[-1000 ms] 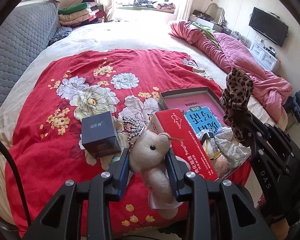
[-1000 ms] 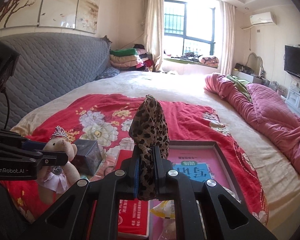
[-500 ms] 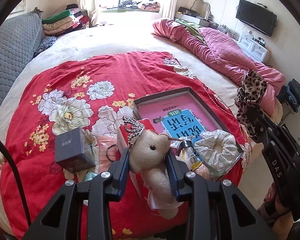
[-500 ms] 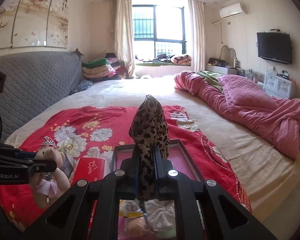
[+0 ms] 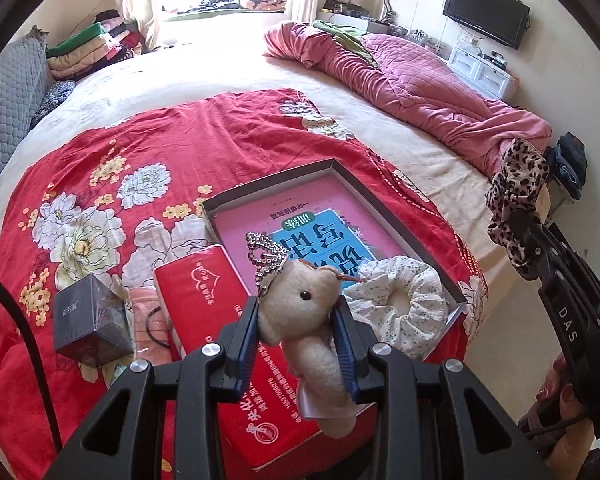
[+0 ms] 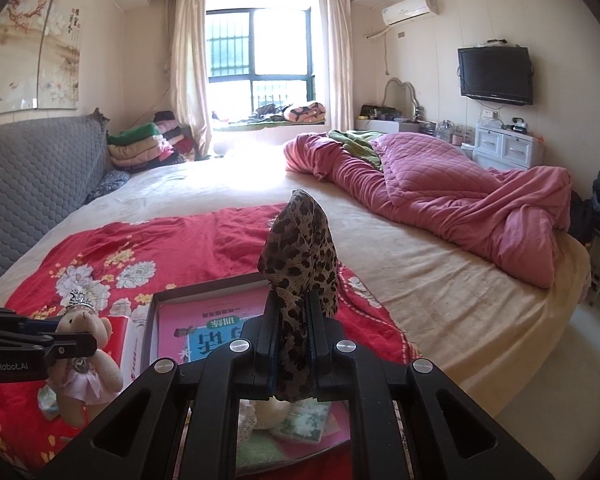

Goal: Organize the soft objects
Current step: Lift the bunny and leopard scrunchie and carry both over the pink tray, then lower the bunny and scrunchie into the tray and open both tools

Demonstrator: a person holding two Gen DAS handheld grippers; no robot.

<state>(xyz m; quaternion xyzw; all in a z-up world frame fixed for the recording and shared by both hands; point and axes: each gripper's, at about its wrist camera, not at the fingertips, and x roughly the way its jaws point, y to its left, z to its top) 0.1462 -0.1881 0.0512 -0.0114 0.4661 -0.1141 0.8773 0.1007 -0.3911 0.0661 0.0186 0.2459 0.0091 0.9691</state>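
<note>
Left wrist view: the left claw [image 5: 298,334] pinches a cream plush bear [image 5: 304,320] wearing a tiara, held above the red carton [image 5: 236,360] near the bed's front edge. Just beside it, a floral scrunchie [image 5: 400,304] sits in the shallow box's [image 5: 268,178] near corner. Off to the side, the right claw [image 6: 291,344] clamps the leopard scrunchie [image 6: 300,248]. Beyond the red floral spread [image 5: 132,152], open cream mattress.

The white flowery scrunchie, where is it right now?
In the left wrist view the white scrunchie lies in the near right corner of the shallow box, on the pink book's corner, just right of the teddy bear held by the left gripper.
</note>
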